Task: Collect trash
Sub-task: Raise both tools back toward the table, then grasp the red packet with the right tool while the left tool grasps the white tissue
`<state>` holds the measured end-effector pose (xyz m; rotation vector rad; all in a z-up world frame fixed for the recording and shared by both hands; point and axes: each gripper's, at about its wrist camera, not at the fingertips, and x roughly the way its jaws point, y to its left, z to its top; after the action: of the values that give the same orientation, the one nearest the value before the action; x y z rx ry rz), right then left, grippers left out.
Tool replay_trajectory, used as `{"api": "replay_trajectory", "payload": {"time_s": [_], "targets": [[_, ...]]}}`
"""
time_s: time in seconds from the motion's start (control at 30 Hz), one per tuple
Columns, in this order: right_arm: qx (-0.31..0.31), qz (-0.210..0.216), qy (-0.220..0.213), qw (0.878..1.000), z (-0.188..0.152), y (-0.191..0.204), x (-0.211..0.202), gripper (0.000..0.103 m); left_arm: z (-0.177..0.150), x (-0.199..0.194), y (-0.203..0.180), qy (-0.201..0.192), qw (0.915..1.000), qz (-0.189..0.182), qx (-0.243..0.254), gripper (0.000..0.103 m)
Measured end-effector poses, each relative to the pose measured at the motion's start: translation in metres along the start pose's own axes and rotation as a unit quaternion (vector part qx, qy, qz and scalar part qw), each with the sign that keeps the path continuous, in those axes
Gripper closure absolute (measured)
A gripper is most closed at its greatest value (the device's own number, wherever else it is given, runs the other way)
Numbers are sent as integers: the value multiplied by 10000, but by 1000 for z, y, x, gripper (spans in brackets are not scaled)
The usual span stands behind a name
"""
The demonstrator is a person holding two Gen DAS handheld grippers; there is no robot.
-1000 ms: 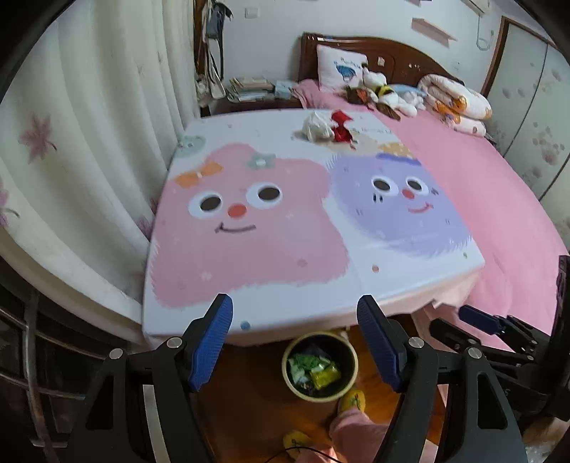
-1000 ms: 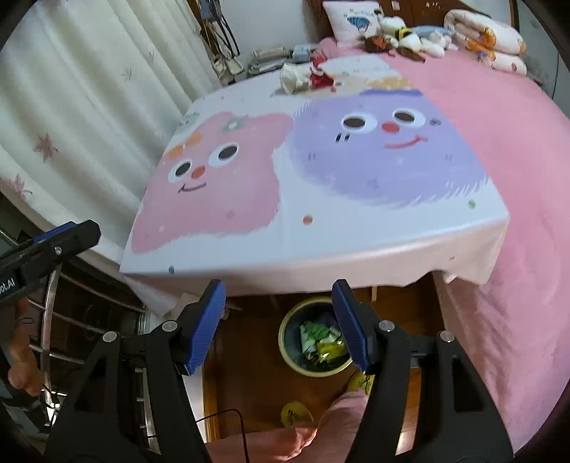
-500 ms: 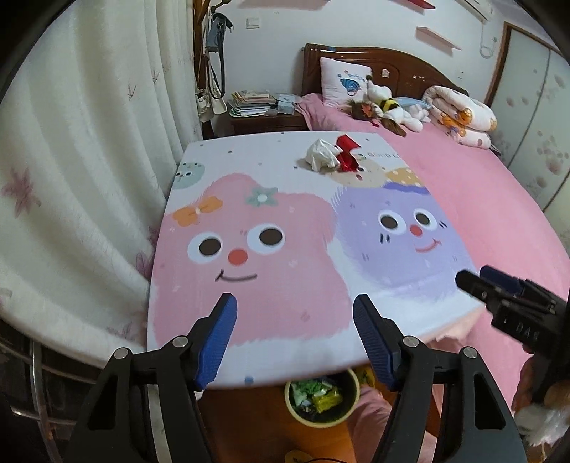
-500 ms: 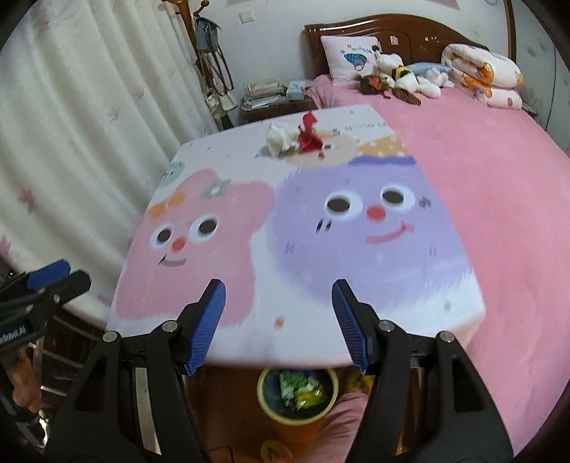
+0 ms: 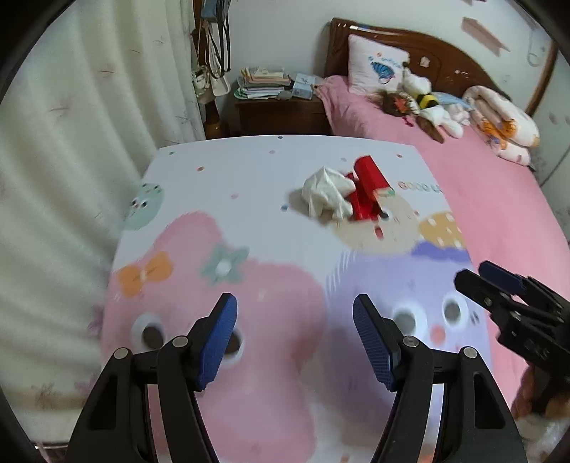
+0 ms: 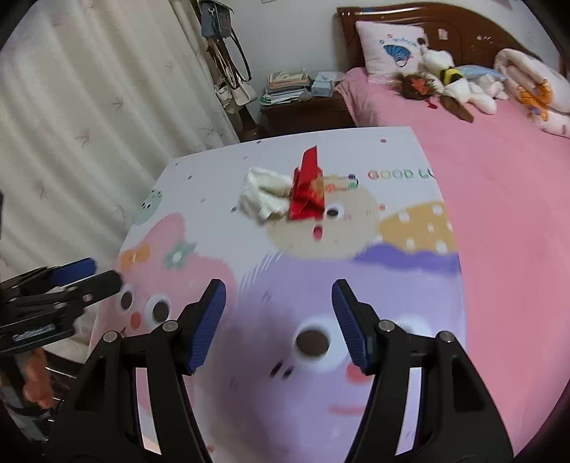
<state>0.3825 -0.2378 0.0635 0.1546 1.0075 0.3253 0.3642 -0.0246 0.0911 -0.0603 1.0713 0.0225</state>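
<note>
Both the left gripper (image 5: 295, 333) and right gripper (image 6: 278, 322) hover wide apart and empty over the cartoon table cover (image 5: 249, 199). At twelve o'clock ahead, a crumpled white tissue (image 5: 326, 197) touches a red wrapper (image 5: 367, 188).

Left tongs (image 5: 295, 336), right tongs (image 6: 278, 320): black frames, ribbed blue pads (image 5: 217, 340), silver screws.

I'm looking across a surface (image 5: 249, 199) covered with a cartoon-printed cloth of pink and purple faces. Taking the bed (image 6: 498, 171) as my landmark: its pink sheet runs along the surface's right side, and a dark wooden headboard (image 6: 463, 32) stands against the pale wall (image 5: 278, 32). A nightstand (image 5: 281, 114) stacked with books sits just left of the bed's head. Further left, bags hang beside a cream curtain (image 5: 71, 149). A pillow (image 6: 390, 46) and plush toys (image 6: 452, 82) lie at the bed's head.
</note>
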Motion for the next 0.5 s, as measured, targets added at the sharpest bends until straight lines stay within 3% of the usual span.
{"api": "replay_trajectory", "payload": {"time_s": [0.23,0.5], "targets": [[217,365,152,9990,79,-50,67,45,86,101,-24,419,9989,81,-174,34],[733,796,576,9925,136,-87,138,45,130,187,-30,952,9945,14,-446,34]]}}
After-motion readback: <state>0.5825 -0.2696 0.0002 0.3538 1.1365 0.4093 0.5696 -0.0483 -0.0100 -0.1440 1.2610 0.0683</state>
